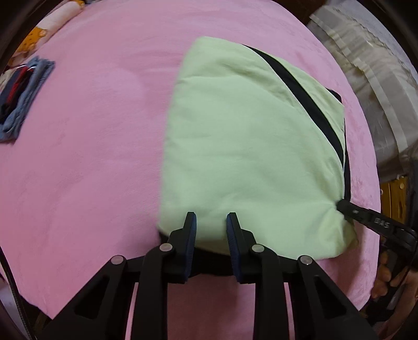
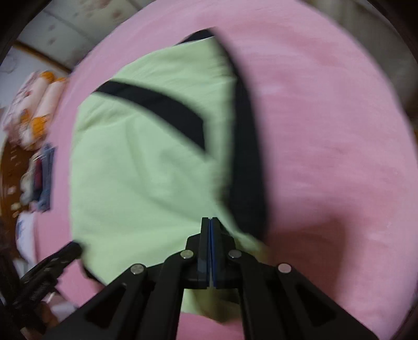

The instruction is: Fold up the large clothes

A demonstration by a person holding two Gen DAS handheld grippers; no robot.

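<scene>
A light green garment (image 1: 248, 143) with a black stripe (image 1: 300, 86) lies folded on the pink bedspread (image 1: 78, 157). My left gripper (image 1: 211, 222) stands over the garment's near edge, its jaws a little apart with green cloth showing in the gap, and no pad visibly presses on it. My right gripper (image 2: 210, 221) is shut on the garment (image 2: 143, 170) at its near right corner. In the left wrist view the cloth gathers into the right gripper's tip (image 1: 341, 205). The left gripper's tip (image 2: 75, 247) shows at the garment's left edge, blurred.
A folded pile of denim and dark clothes (image 1: 21, 99) lies at the bed's far left. Patterned pillows (image 1: 49, 23) sit beyond it. Pale bedding or plastic sheeting (image 1: 378, 78) runs along the right side. A hand (image 1: 386, 274) holds the right gripper's handle.
</scene>
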